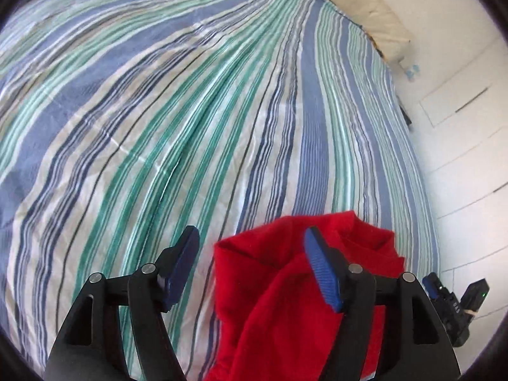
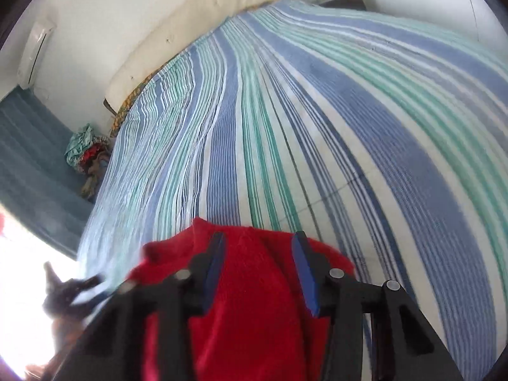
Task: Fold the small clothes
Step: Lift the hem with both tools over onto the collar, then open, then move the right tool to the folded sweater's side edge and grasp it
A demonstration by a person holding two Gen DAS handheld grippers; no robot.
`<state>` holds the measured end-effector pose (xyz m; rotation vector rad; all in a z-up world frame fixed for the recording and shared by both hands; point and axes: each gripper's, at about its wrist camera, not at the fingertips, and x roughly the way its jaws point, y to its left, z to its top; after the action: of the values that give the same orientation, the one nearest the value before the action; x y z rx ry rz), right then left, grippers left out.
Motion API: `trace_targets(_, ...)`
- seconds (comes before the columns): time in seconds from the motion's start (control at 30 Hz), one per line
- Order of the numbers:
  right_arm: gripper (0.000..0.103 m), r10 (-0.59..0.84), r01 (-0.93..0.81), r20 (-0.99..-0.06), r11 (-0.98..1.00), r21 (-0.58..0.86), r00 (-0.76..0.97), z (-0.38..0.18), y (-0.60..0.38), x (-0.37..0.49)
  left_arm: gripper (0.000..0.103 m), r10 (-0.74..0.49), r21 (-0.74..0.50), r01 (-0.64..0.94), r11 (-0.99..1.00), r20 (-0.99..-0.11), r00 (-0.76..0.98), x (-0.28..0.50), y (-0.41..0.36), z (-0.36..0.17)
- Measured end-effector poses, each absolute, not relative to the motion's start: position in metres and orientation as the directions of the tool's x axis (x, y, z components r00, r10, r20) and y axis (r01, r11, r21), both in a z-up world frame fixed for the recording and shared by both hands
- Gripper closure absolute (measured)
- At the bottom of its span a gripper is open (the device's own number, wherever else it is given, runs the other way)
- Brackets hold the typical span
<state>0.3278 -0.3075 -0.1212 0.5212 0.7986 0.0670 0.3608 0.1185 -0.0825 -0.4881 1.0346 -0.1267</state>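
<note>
A red fleecy garment lies bunched on the striped bed sheet, close below both cameras. My left gripper is open, its blue-padded fingers wide apart. Its right finger stands in front of the red cloth and its left finger is over bare sheet. In the right wrist view the same red garment fills the gap between the fingers of my right gripper. Those jaws stand apart and the pads do not pinch the cloth. The garment's near part is hidden under both grippers.
The blue, green and white striped sheet covers the whole bed. A cream pillow lies at the far end against the wall. A heap of mixed clothes sits beside the bed at the left. White floor tiles run along the bed's right side.
</note>
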Motion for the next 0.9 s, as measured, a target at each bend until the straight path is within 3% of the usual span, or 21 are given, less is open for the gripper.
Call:
trace_targets(0.03, 0.058, 0.255, 0.090, -0.659, 0.893, 0.442, 0.707, -0.114, -0.303, 0.321, 0.033, -0.340, -0.440, -0.066, 0.896, -0.774, 0.534, 0.346, 0.113, -0.075)
trace_targets(0.13, 0.058, 0.337, -0.097, -0.652, 0.922, 0.375, 0.680, -0.102, -0.275, 0.294, 0.020, -0.447, -0.441, 0.147, 0.885, -0.722, 0.528, 0.311, 0.083, -0.067)
trace_targets(0.2, 0.058, 0.393, -0.201, -0.679, 0.916, 0.347, 0.620, -0.108, -0.251, 0.278, 0.016, -0.459, -0.401, 0.226, 0.888, -0.742, 0.489, 0.309, 0.060, -0.077)
trace_targets(0.27, 0.059, 0.398, -0.242, -0.730, 0.917, 0.316, 0.556, -0.127, -0.234, 0.270, 0.016, -0.388, -0.339, 0.188, 0.922, -0.807, 0.446, 0.327, 0.047, -0.099)
trace_targets(0.33, 0.058, 0.345, -0.196, -0.779, 0.939, 0.284, 0.524, -0.151, -0.232, 0.264, 0.025, -0.317, -0.317, 0.072, 0.946, -0.849, 0.423, 0.354, 0.058, -0.118)
trace_targets(0.37, 0.058, 0.316, -0.155, -0.795, 0.949, 0.276, 0.518, -0.159, -0.237, 0.259, 0.031, -0.280, -0.308, 0.002, 0.951, -0.863, 0.421, 0.362, 0.071, -0.122)
trace_targets(0.47, 0.058, 0.281, -0.089, -0.791, 0.956, 0.278, 0.543, -0.161, -0.253, 0.235, 0.031, -0.232, -0.336, -0.166, 0.927, -0.862, 0.452, 0.371, 0.115, -0.117)
trace_targets(0.53, 0.057, 0.270, -0.082, -0.779, 0.959, 0.272, 0.566, -0.153, -0.264, 0.215, 0.029, -0.254, -0.368, -0.150, 0.918, -0.833, 0.492, 0.360, 0.132, -0.103)
trace_targets(0.67, 0.051, 0.229, -0.066, -0.764, 0.969, 0.238, 0.603, -0.143, -0.282, 0.183, 0.021, -0.219, -0.294, -0.063, 0.954, -0.822, 0.525, 0.308, 0.137, -0.086)
trace_targets(0.9, 0.051, 0.246, -0.028, -0.715, 0.953, 0.303, 0.654, -0.130, -0.286, 0.160, 0.020, -0.284, -0.349, -0.044, 0.936, -0.821, 0.495, 0.212, 0.140, -0.101)
